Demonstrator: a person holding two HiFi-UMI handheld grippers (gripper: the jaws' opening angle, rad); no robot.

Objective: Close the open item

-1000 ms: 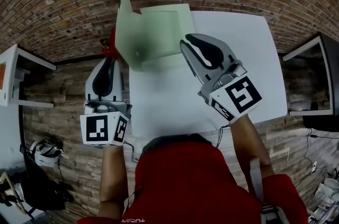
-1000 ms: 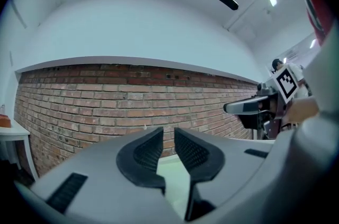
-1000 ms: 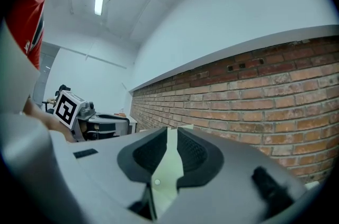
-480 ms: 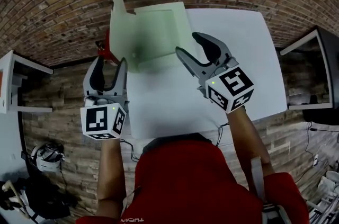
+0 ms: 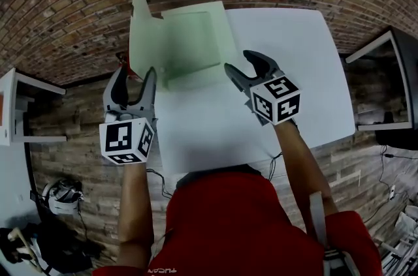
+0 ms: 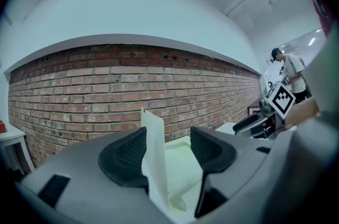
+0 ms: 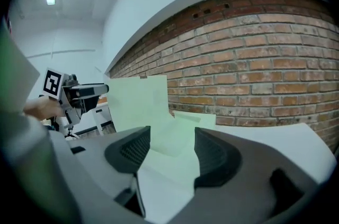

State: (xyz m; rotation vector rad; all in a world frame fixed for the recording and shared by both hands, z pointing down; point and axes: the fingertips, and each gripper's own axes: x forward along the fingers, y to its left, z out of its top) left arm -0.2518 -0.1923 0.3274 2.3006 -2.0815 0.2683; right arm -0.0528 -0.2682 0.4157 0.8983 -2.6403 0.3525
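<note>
At the white rectangular tabletop's [image 5: 287, 53] far left corner: open pale green cardboard box [image 5: 189, 49], lid [image 5: 138, 23] upright. Off tabletop's left edge: left claw [image 5: 136, 74], just spread wide, lid edge between jaws, unpinched. Over tabletop: right claw [image 5: 240, 62], just spread, gripping nothing.

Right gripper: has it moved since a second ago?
Yes. The right gripper has sunk toward the white table, back from the green box's right wall to its near corner. Its fingers have just been opening, gripping nothing.

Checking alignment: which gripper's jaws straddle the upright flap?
The left gripper: the flap stands between its jaws; the right gripper's frame the box's low panel. Both just opened.
</note>
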